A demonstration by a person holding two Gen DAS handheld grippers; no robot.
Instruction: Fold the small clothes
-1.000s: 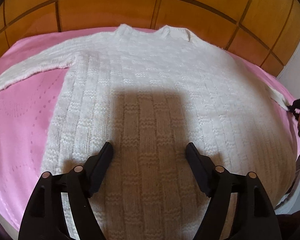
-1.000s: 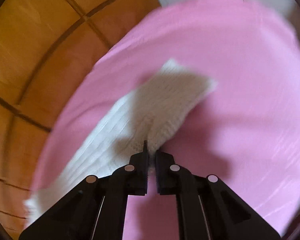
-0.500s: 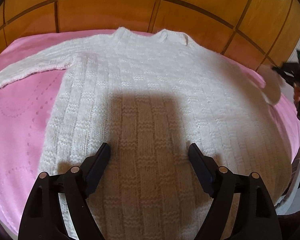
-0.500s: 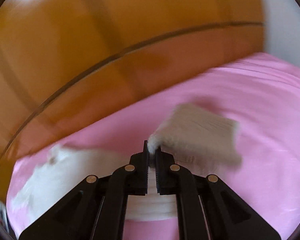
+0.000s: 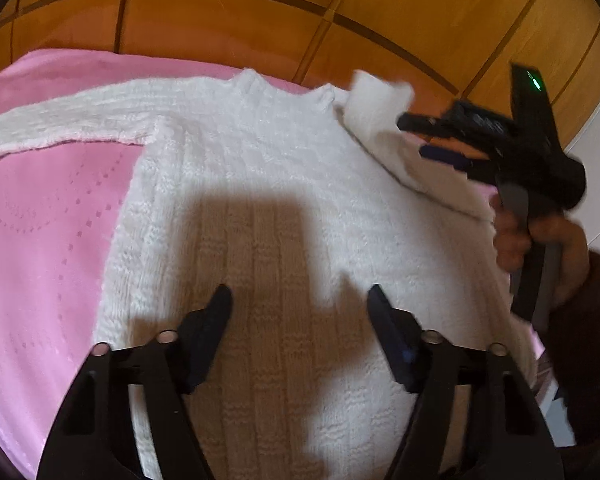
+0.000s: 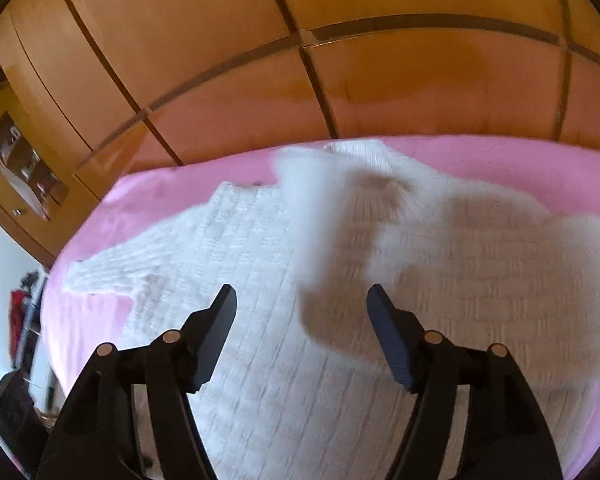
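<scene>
A white knit sweater (image 5: 300, 208) lies flat, collar away from me, on a pink bedspread (image 5: 40, 248). My left gripper (image 5: 298, 300) hovers over the sweater's lower body with its jaws apart and closing, with nothing between them. The left sleeve (image 5: 60, 120) stretches out to the left. In the left wrist view, a hand holds my right gripper (image 5: 412, 138) by the right shoulder; its jaws are opening. The right sleeve cuff (image 5: 380, 96) hangs loose just beyond them. In the right wrist view, my right gripper (image 6: 300, 300) is open over the sweater (image 6: 260, 340), and the blurred sleeve (image 6: 320, 208) drops across it.
Orange-brown wooden wardrobe panels (image 5: 260, 20) rise right behind the bed. The bed's right edge (image 5: 548, 380) lies under the hand. An open shelf with small items (image 6: 20, 160) and dark objects on the floor (image 6: 4, 420) show at the far left.
My right gripper swung the right sleeve from the far right in over the sweater toward the collar, then opened and let it go. The left gripper barely moved and narrowed a little.
</scene>
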